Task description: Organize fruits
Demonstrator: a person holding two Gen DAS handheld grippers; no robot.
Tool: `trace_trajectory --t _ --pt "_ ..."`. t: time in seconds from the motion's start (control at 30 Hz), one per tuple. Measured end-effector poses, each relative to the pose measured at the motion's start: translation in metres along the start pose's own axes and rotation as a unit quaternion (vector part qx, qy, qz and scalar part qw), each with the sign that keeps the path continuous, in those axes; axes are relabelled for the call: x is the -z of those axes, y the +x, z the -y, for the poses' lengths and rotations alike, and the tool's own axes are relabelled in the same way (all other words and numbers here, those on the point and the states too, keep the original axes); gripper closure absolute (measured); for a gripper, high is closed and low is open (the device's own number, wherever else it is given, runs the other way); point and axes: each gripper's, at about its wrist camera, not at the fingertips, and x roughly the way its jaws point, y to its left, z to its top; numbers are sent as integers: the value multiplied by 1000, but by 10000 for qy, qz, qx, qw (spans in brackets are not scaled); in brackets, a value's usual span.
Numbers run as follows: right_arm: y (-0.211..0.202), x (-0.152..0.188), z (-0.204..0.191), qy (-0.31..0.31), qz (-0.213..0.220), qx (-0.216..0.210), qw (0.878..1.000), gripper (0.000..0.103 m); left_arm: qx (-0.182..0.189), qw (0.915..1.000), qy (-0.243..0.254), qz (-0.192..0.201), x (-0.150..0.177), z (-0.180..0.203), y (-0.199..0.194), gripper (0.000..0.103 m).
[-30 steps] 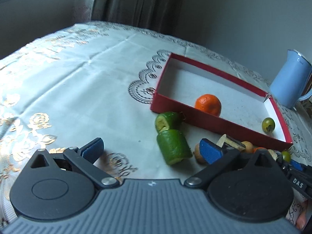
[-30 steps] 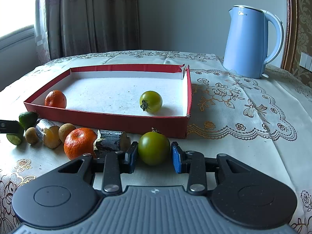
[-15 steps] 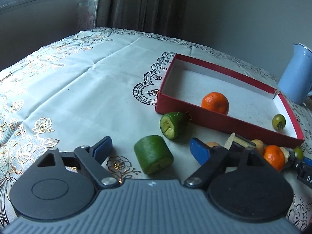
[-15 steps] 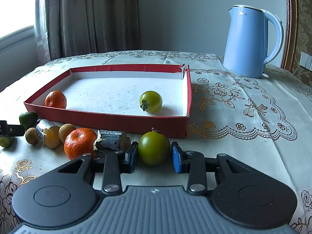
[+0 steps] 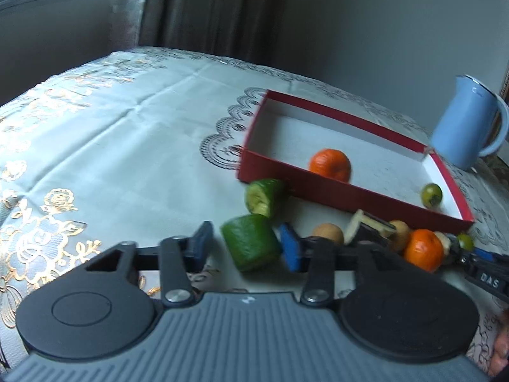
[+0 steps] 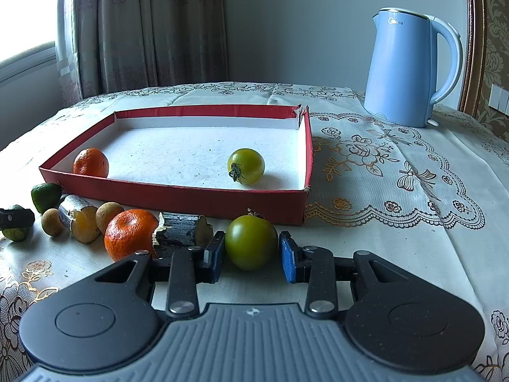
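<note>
A cut green cucumber chunk lies on the tablecloth between the pads of my left gripper. Its jaws are closing; the right pad touches the chunk and a sliver of cloth shows at the left pad. My right gripper is shut on a green tomato resting on the cloth before the red box. The box holds a mandarin and a second green tomato. Another cucumber chunk lies against the box's front wall.
Along the box front lie a loose mandarin, two dark-skinned cut pieces, and small brown round fruits. A blue kettle stands at the back right. Bare tablecloth stretches left of the box.
The left jaws have narrowed from wide open to close around the cucumber chunk, which now sits nearer me, apart from the other chunk. The right gripper and its tomato have not moved.
</note>
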Motion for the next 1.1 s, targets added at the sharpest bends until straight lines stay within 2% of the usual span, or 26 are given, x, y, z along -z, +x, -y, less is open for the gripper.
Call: trace_trajectory --t 0.6,0.97,1.1 --pt "0 0 0 4 0 -4 10000 67 188 9994 235 180 3 -2 1 67" --pt "-7 1 -4 -55 219 124 9997 69 295 9979 436 382 9 -3 1 67" --pt "-6 1 -9 -195 147 196 9995 70 284 9978 469 378 9 -3 2 67"
